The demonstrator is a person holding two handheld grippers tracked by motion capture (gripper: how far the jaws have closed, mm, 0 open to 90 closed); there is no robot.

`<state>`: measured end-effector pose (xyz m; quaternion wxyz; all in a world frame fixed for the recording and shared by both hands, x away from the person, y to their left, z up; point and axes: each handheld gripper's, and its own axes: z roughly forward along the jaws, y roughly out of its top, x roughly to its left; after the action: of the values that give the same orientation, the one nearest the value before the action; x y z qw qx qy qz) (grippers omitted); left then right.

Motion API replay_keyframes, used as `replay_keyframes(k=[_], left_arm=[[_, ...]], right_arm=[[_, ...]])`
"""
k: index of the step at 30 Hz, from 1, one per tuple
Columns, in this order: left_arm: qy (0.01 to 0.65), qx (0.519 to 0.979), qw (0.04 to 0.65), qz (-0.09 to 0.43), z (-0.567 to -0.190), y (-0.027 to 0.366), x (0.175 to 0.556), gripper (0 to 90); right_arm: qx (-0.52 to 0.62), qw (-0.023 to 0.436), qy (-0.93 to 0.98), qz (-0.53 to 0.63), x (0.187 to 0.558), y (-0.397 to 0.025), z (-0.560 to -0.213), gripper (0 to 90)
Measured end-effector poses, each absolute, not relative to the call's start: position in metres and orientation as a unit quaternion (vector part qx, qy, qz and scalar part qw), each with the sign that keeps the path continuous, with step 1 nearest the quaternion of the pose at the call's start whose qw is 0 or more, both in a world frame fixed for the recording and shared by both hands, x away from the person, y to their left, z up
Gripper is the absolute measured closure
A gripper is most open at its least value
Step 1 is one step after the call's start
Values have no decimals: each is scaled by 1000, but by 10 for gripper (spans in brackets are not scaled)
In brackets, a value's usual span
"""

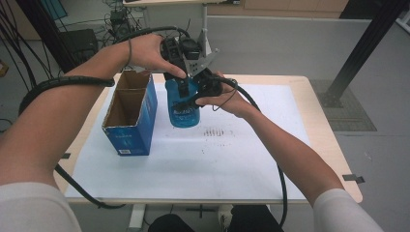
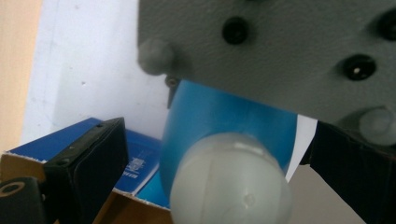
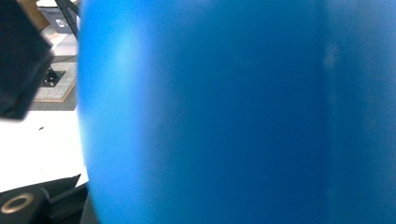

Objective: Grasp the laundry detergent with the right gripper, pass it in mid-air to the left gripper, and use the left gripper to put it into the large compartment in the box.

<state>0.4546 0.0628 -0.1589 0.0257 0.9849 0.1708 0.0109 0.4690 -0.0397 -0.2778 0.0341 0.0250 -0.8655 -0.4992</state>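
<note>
Table (image 1: 300,145): wide, pale top with wooden edges; the work goes on above its far half.
Box (image 1: 130,113): blue cardboard carton, standing upright with its top flaps open, on the table's left part, just left of the bottle and apart from it.
Bottle (image 1: 183,108): blue plastic with a white rounded cap (image 2: 231,184); held up off the table beside the box, cap end toward the grippers.
Right gripper (image 1: 205,89): set against the bottle's side, the blue wall pressed up close to its camera (image 3: 210,112); it appears clamped on the body.
Left gripper (image 1: 181,53): above the bottle, its jaws standing wide apart on either side of the cap, closed on nothing.
Handling: likely light to middling in weight; the wall is smooth and probably slippery, and may give under a hard squeeze.
Where to hold: across the middle of the body, firmly but not crushing; the cap end is narrower and stiffer for the second grip.
</note>
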Motion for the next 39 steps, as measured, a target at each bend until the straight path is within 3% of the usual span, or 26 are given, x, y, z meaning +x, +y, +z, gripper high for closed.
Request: replay_keyframes(k=[39], left_arm=[[156, 988, 7, 11, -170, 57, 456, 72]], right_arm=[[23, 39, -862, -505, 471, -43, -277, 442]])
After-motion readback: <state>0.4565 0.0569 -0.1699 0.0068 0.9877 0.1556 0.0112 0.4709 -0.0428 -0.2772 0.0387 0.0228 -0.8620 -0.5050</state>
